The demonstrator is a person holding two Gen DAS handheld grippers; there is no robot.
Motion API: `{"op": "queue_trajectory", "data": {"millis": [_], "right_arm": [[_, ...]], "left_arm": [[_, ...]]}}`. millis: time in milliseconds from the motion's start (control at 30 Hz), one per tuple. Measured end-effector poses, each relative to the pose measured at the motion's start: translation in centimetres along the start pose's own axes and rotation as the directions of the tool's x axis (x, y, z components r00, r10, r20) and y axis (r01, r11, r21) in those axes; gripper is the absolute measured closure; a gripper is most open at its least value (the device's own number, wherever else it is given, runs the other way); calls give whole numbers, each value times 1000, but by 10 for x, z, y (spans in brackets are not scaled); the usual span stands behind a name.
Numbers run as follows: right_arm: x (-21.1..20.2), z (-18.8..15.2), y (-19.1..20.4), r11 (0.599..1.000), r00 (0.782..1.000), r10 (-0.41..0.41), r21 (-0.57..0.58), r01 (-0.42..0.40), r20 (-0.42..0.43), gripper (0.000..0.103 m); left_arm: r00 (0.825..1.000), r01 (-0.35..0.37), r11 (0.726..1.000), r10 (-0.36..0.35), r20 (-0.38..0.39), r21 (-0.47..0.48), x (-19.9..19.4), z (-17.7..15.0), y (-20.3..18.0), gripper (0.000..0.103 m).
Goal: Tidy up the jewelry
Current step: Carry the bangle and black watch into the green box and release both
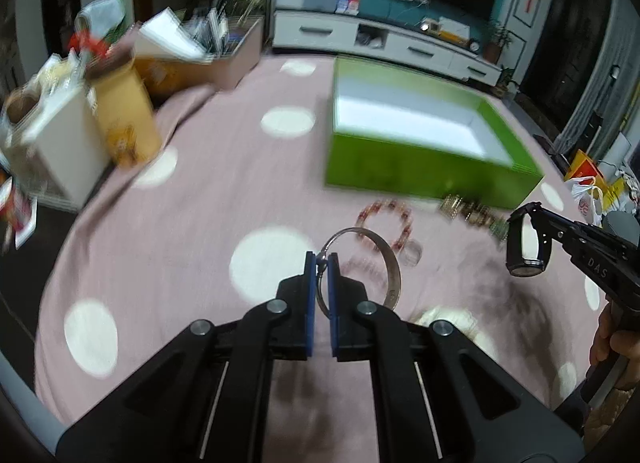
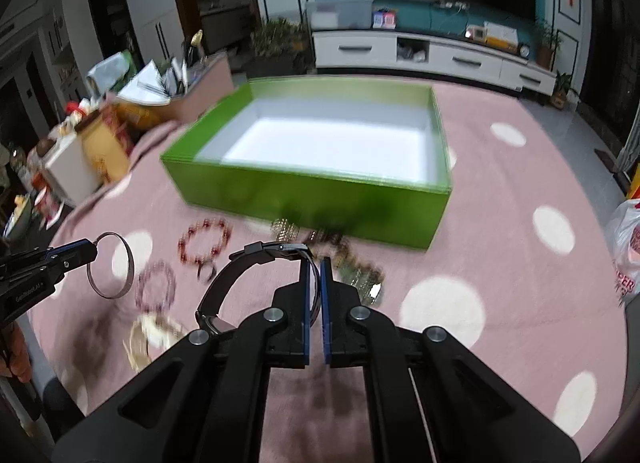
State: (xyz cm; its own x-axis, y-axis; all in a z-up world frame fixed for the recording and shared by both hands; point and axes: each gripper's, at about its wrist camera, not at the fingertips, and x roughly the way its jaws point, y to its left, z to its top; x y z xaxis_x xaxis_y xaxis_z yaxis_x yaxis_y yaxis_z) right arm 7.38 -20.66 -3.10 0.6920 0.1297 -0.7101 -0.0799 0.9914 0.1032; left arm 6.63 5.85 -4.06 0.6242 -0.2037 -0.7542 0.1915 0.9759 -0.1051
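My left gripper is shut on a silver bangle and holds it above the pink dotted cloth; it also shows in the right wrist view with the bangle. My right gripper is shut on a black wristwatch, seen from the left wrist too. An open green box with a white inside stands ahead. A red bead bracelet, a purple bead bracelet, a gold chain and a pale bracelet lie on the cloth.
Cardboard boxes and clutter stand at the cloth's left edge. A plastic bag lies at the right. A white TV cabinet runs along the far wall. The pink cloth covers the surface.
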Motion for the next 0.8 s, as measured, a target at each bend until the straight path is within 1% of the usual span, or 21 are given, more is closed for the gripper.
{"op": "queue_trajectory", "data": {"millis": [100,167,267,333,433,600,667,700,733,767,800], "right_arm": [[-3,19,-4,1000,999,-6,4,6,42,99],[-1,32,-8,1000,998,-7,10,6,64,99],[8,51,-14,1000,997,3,29,-5,78,99],[18,62,-18,999,997,-2,37,-1,79,99],[40,76,-23,999,998,-11,50,8,62,99],[77,82,-30,997,1000,-20,68,20,-1,97],[86,82,-31,997,1000,-23,74,24,-19,94],[88,82,-32,997,999,-20,80,22,-26,90],[87,81,-32,996,999,-20,85,22,-28,87],[87,80,-33,996,999,-24,86,25,-22,83],[85,80,-33,996,999,-33,88,35,-16,74]], "left_arm": [[998,6,999,-8,60,42,-2,30,-18,98],[996,16,999,-20,81,49,2,49,-27,98],[996,22,998,-27,89,55,15,76,-37,98],[996,16,998,-21,90,56,29,95,-44,98],[997,19,999,-23,69,46,52,114,-51,98],[1000,-7,999,6,16,46,93,130,-58,98],[1000,-13,999,13,0,49,104,128,-61,98],[1000,-14,999,14,-5,48,105,126,-61,98],[1000,-13,999,14,-13,50,108,126,-61,96],[1000,-13,999,14,-15,52,109,125,-60,93],[1000,-13,999,13,-15,50,108,124,-59,79]]}}
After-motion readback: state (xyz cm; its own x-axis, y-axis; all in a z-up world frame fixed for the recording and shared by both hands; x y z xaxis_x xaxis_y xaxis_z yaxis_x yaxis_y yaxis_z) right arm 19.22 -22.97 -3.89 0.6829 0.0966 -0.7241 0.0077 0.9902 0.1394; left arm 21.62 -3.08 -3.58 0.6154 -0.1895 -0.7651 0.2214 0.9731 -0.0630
